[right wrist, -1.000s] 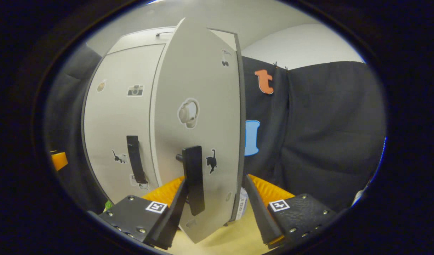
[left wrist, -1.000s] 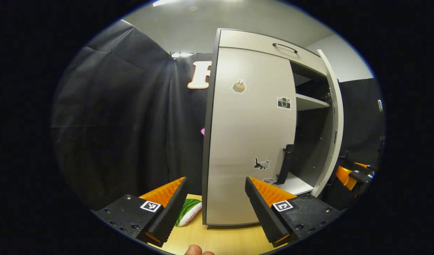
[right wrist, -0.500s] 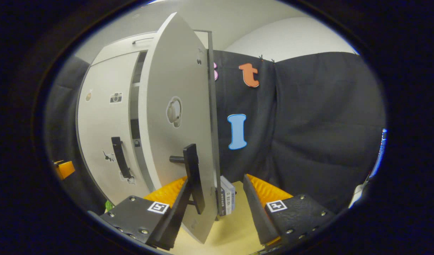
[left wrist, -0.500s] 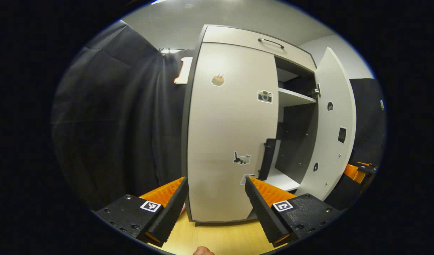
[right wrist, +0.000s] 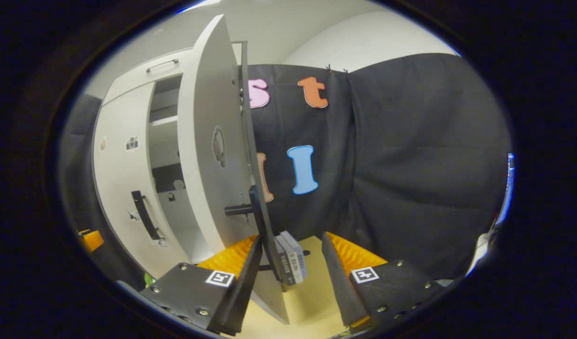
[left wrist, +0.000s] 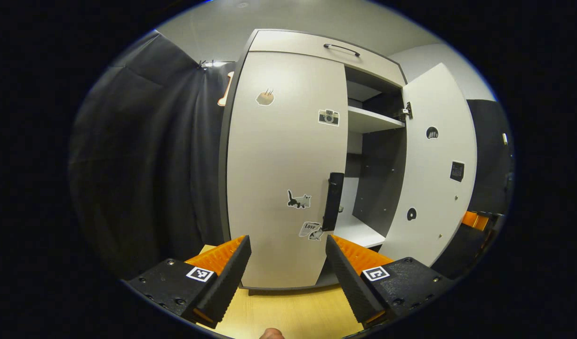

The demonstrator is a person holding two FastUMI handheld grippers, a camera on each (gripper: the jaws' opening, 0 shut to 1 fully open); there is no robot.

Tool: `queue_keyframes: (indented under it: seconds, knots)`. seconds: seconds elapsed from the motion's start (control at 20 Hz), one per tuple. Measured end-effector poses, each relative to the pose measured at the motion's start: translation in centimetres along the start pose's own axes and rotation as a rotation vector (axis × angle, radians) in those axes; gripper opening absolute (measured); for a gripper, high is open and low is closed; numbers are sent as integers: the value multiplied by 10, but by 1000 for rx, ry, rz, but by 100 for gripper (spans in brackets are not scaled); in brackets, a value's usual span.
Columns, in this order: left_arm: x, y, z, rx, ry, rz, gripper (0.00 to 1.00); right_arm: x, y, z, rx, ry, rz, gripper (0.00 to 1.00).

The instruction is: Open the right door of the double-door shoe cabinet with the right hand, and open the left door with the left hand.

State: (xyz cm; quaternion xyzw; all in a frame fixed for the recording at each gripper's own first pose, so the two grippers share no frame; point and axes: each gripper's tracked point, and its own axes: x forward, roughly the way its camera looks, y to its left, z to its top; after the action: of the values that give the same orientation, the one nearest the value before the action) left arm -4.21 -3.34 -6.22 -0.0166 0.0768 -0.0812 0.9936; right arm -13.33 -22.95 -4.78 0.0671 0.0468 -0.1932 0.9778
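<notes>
Black cloth backdrop, wooden tabletop [left wrist: 288, 315]. Shoe cabinet [left wrist: 316, 47] upright on it. Right door [left wrist: 434, 165] swung open, shelves exposed; left door [left wrist: 284, 174] closed, handle [left wrist: 334, 201] untouched. Left gripper [left wrist: 288, 263] fingers spread wide, empty, facing left door. Right gripper [right wrist: 288, 263] fingers wide, straddling right door handle [right wrist: 260, 221], not clamped.

Black cloth [left wrist: 142, 155] draped in folds behind and beside the cabinet, hung from clips at the top edge. Pale grey wall [right wrist: 378, 47] above the cloth. Ceiling [left wrist: 288, 19] plain and pale. Light wooden surface [left wrist: 288, 313] underfoot, yellowish in tone. Small stack of grey books [right wrist: 291, 256] standing upright near the cloth.
</notes>
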Motion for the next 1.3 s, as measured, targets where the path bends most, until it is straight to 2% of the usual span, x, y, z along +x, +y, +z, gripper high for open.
queue_keyframes:
  seconds: [0.05, 0.1, 0.35, 0.55, 0.65, 0.75, 1.0, 1.3]
  knots:
    - [0, -1, 0, -5, 2, 0, 99, 2, -5, 3, -16, -4, -2, 76]
    - [1, -3, -2, -9, 4, 0, 99, 4, -9, 4, -27, -2, 5, 78]
    - [7, -15, -5, -10, 11, -5, 99, 9, -19, 6, -16, 2, 43, 78]
    - [21, -29, -5, -12, 13, -23, 99, 11, -43, 10, -5, -8, -3, 78]
    - [29, -37, -3, 0, 9, -36, 98, 9, -37, 10, 39, 2, 44, 78]
    - [38, -47, -1, 10, 6, -48, 99, 11, -40, 6, 56, 11, 55, 77]
    - [68, -66, 9, 27, -11, -76, 99, 9, -42, 9, 59, 9, 67, 78]
    - [106, -78, 15, 24, -22, -69, 99, 0, -52, 13, 39, 1, 55, 78]
